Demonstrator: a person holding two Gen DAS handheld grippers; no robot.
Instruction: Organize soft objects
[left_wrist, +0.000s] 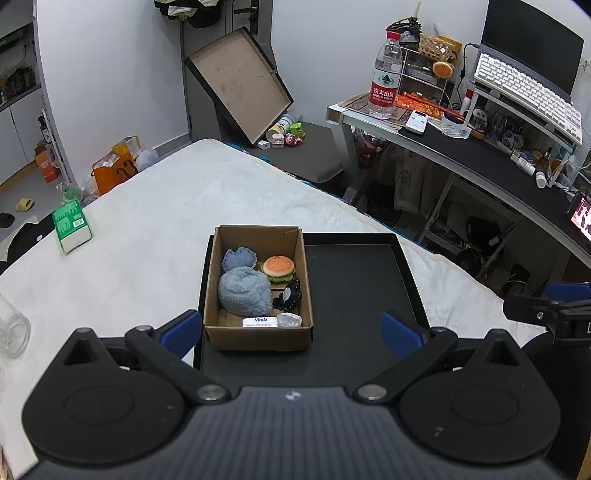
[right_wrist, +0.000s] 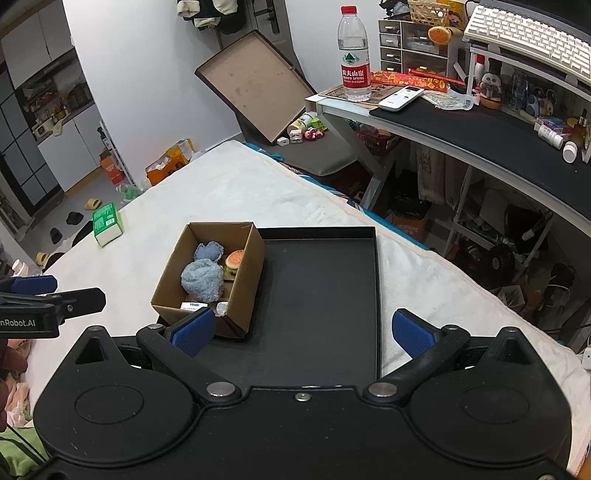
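Note:
A cardboard box (left_wrist: 258, 338) (right_wrist: 242, 291) stands in the left part of a black tray (left_wrist: 354, 288) (right_wrist: 325, 288) on a white bed. In the box lie a blue fuzzy cloth (left_wrist: 243, 290) (right_wrist: 201, 280), a smaller blue plush (left_wrist: 238, 257), a burger toy (left_wrist: 279, 267) (right_wrist: 234, 260), a black-and-white toy (left_wrist: 290, 295), a white tissue pack (left_wrist: 259, 322) and a clear wrapped item (left_wrist: 290, 319). My left gripper (left_wrist: 291, 334) is open and empty just in front of the box. My right gripper (right_wrist: 303, 332) is open and empty over the tray's near end.
A green tissue pack (left_wrist: 72, 225) (right_wrist: 107, 223) lies on the bed at left. A clear glass (left_wrist: 13, 328) stands at the far left. A desk (left_wrist: 480, 155) with a water bottle (left_wrist: 386, 77) stands at right. A brown box lid (left_wrist: 240, 85) leans on the wall.

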